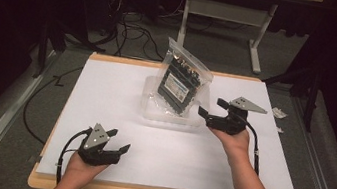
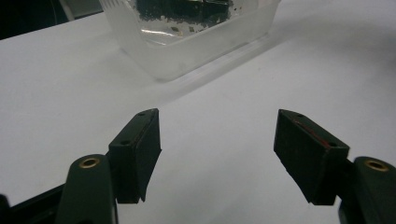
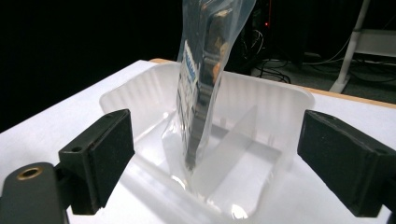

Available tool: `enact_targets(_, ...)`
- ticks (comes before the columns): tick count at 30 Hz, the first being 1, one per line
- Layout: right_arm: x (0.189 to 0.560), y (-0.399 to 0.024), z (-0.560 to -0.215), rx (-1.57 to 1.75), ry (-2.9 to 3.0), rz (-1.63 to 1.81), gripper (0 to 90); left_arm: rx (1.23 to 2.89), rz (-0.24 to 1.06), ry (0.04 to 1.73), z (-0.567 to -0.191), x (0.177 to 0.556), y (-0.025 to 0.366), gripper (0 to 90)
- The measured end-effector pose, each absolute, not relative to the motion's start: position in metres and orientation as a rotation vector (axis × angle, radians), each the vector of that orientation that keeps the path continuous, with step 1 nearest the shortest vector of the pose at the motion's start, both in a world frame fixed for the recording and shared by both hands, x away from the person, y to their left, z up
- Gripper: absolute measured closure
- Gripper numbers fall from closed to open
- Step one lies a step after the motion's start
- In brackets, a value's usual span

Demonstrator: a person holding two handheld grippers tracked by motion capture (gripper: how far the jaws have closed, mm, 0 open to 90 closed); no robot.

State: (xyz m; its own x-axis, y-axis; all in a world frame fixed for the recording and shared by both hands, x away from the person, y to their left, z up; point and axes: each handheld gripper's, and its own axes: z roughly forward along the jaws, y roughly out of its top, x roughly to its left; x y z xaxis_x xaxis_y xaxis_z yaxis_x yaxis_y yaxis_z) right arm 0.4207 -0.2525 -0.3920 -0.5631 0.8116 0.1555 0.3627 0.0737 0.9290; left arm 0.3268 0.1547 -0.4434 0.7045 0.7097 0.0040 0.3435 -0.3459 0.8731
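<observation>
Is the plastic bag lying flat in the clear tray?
No, the plastic bag stands upright in the clear tray, rising above its rim.

Black grippers [image 1: 114,148], grey triangular plates, trailing black cables, bare forearms

The worktop [image 1: 105,95] is covered by a smooth, matt white sheet, with a pale wood edge showing around it. On it stands a container [image 3: 280,107] of translucent, milky plastic with a soft sheen and ribbed walls. Upright in it is a bag [image 1: 184,79] of clear, glossy, crinkled plastic film that catches the light, holding dark parts and a printed paper label. The left gripper [image 2: 217,154] and right gripper [image 3: 215,163] are of matt black plastic with small brass-coloured inserts; each carries a dull grey metal plate. The floor looks like rough grey carpet.
</observation>
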Motion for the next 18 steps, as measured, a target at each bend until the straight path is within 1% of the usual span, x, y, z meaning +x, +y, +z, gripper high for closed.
enact_targets(7, 0.386, -0.271, -0.393, 1.166, 1.956, 1.479, 8.4, 1.938, 0.466, 0.818, -0.441, 0.323, 0.154, 31.5)
enact_targets(9, 0.377, -0.276, -0.396, 1.146, 1.938, 1.483, 5.6, 1.940, 0.465, 0.809, -0.440, 0.321, 0.152, 31.1)
enact_targets(18, 0.317, -0.306, -0.419, 1.202, 1.921, 1.438, 4.6, 1.945, 0.437, 0.798, -0.437, 0.315, 0.145, 31.6)
